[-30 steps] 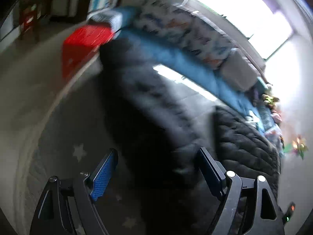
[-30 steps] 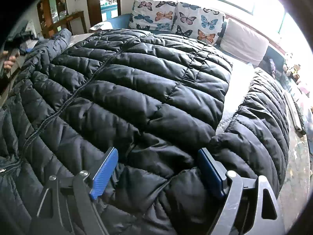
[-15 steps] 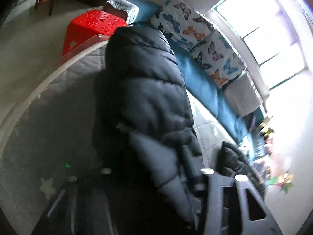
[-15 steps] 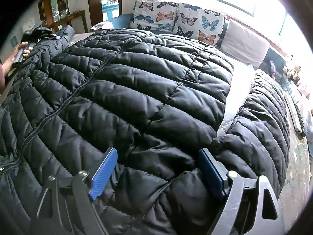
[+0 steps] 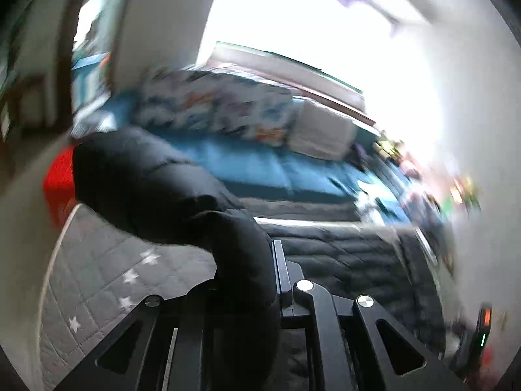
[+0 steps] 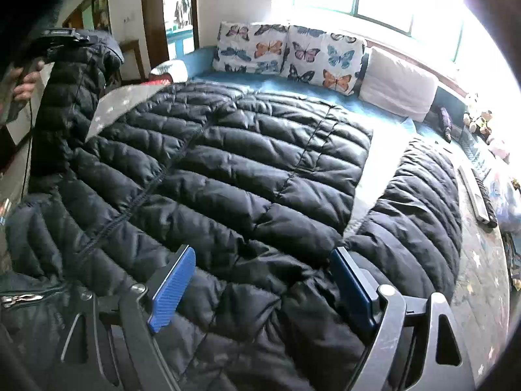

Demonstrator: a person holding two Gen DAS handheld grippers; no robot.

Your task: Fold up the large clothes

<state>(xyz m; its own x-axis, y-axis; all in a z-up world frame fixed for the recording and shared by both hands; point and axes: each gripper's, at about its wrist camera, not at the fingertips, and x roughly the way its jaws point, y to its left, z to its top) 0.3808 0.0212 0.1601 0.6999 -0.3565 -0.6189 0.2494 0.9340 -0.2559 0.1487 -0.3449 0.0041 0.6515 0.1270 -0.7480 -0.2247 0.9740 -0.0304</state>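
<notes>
A large black quilted puffer jacket lies spread front-up on a grey star-patterned mat. Its right sleeve lies apart on the right. My left gripper is shut on the jacket's left sleeve and holds it lifted off the mat; it also shows at the far left of the right wrist view with the sleeve hanging from it. My right gripper is open, its blue pads spread just above the jacket's near part, holding nothing.
A blue sofa with butterfly cushions and a white cushion runs along the far side under a bright window. A red stool stands beyond the mat's left corner. Toys and clutter line the right edge.
My left gripper closed on the left sleeve and raised it off the mat, swinging upward. The mat's corner now shows under the lifted sleeve. My right gripper has barely moved.
</notes>
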